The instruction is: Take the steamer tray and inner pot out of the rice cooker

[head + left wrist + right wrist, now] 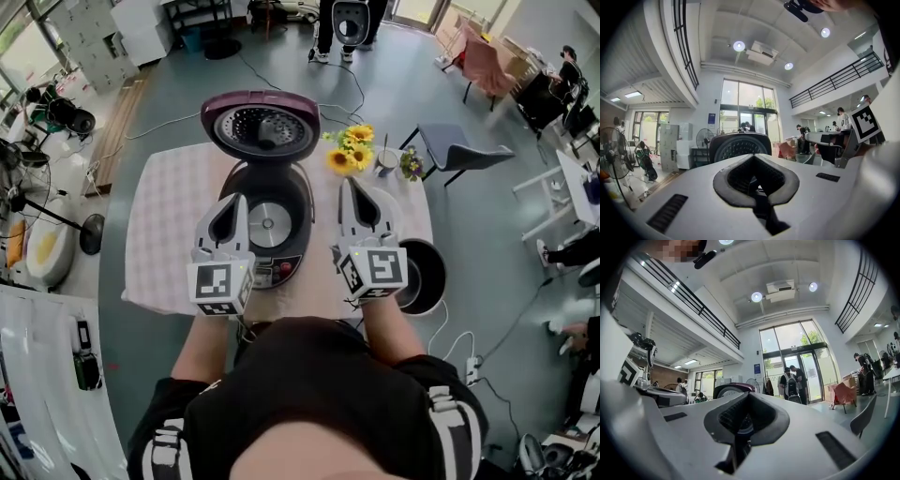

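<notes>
The rice cooker [267,246] stands mid-table with its purple lid [260,127] swung up and back; a shiny round bottom [269,223] shows inside. A dark round pot [427,277] sits at the table's front right corner, partly hidden by my right gripper. No steamer tray is clearly visible. My left gripper [234,201] hovers over the cooker's left rim, shut and empty. My right gripper [348,185] hangs just right of the cooker, also shut and empty. The raised lid [739,146] shows ahead of the left gripper [754,156], and the lid [732,390] also shows past the right gripper [748,394].
A checked cloth covers the table [169,225]. Yellow flowers [352,148] and a small cup [386,161] stand at the back right of the table. A grey chair [459,150] is behind the table on the right. Cables run across the floor.
</notes>
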{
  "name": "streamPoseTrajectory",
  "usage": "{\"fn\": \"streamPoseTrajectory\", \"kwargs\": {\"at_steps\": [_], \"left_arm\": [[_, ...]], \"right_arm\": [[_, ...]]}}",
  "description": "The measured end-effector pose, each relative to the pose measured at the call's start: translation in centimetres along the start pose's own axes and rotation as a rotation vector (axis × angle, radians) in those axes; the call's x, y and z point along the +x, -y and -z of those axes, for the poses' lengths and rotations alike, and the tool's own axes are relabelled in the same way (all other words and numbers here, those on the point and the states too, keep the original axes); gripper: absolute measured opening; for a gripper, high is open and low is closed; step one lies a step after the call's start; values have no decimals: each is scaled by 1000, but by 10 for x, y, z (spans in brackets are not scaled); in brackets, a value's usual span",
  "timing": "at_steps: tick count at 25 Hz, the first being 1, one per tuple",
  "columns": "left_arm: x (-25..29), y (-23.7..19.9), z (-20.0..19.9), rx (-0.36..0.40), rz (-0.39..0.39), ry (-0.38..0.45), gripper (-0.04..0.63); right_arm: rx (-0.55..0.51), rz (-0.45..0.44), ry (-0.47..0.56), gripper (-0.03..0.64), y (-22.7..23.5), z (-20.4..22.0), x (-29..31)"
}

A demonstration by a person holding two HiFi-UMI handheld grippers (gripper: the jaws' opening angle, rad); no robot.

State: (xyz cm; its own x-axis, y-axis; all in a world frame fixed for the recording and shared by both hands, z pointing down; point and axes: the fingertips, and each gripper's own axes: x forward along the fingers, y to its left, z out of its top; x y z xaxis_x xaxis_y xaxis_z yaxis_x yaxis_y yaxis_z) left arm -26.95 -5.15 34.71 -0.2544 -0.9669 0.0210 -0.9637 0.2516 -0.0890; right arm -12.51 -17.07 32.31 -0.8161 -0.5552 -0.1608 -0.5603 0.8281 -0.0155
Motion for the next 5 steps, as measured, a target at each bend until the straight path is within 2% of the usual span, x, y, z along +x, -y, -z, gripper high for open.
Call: {"fn": "streamPoseTrajectory", "kwargs": {"at_steps": [5], "left_arm": [[0,2,1,-6,7,-7,5]], "right_arm": [[9,3,-9,-2,2,3,-2]]}}
